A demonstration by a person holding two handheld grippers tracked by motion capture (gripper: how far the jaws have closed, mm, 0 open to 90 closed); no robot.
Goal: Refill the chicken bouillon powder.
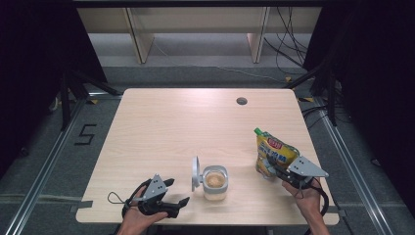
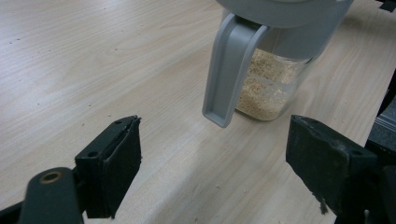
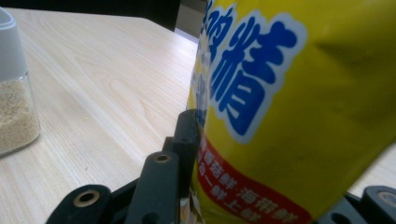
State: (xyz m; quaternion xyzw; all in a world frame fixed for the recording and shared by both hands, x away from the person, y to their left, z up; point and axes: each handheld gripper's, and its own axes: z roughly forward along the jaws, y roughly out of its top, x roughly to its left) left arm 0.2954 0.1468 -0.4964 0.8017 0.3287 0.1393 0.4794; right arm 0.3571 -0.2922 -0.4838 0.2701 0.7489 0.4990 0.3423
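Gripping the pouch [image 1: 274, 155] low on its body, the right tongs [image 1: 275, 172] have their jaws pressed against the yellow film on both sides, as the right gripper view shows; the pouch [image 3: 299, 116] stands upright near the right edge of the worktop [image 1: 186, 122], its green spout at the top corner, well apart from the jar [image 1: 215, 182]. It is soft and will likely buckle where pinched; the glossy film looks slippery, and a full bag would sag and swing if lifted from the bottom, so a hold higher up, near the stiffer seam below the spout, should steady it better; how full it is I cannot tell from here. The left tongs [image 1: 172, 196] rest wide and empty at the front left, aimed at the jar [image 2: 273, 81]; that jar is glass with a grey collar and its lid [image 1: 195, 172] flipped up, part-filled with pale grains; rigid, breakable, probably top-light, best taken around the collar or the glass walls rather than the hinged lid, which would give.
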